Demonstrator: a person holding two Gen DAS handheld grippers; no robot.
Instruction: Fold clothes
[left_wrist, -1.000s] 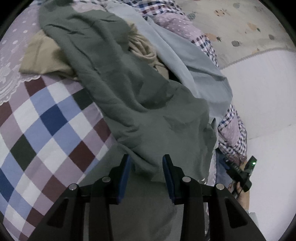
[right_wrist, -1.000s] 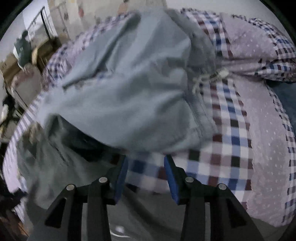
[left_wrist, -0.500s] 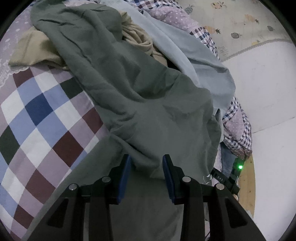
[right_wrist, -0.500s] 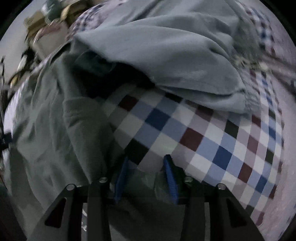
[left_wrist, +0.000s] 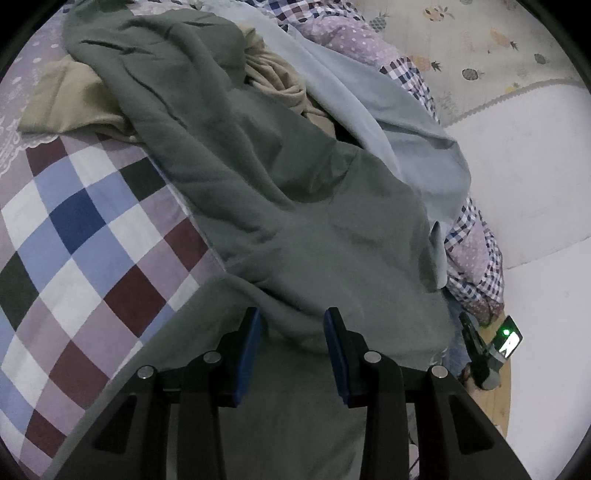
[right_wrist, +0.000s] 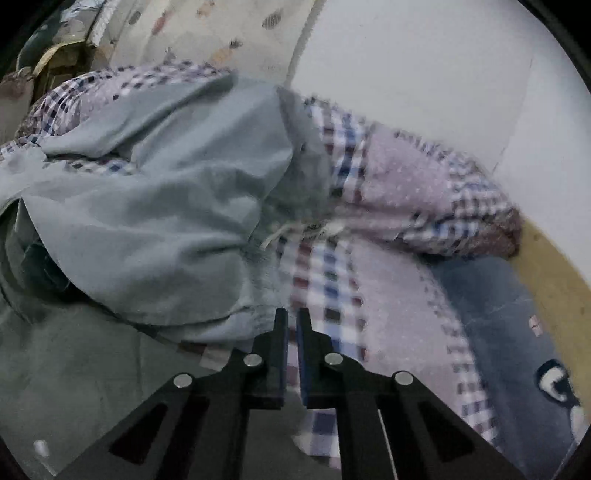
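Note:
A dark green garment (left_wrist: 280, 206) lies spread over the checked bed cover (left_wrist: 74, 229), and one fold of it reaches in between the fingers of my open left gripper (left_wrist: 294, 326). In the right wrist view the same green garment (right_wrist: 74, 369) runs under my right gripper (right_wrist: 292, 323). Its jaws are nearly together and seem to pinch the green cloth at their base. A light blue-grey garment (right_wrist: 166, 221) with a white drawstring (right_wrist: 295, 230) is heaped just ahead of that gripper. It also shows as the light blue-grey garment (left_wrist: 399, 122) in the left wrist view.
A tan garment (left_wrist: 74, 107) lies under the green one at the far left. The checked and dotted quilt (right_wrist: 406, 192) is bunched against a white wall (right_wrist: 406, 74). A dark blue cloth with a cartoon print (right_wrist: 517, 332) lies at the right beside a yellow floor strip (right_wrist: 554, 280).
My right gripper has gone from open to shut, and its view has swung from the checked cover up toward the blue-grey garment and the wall. The left gripper has hardly moved.

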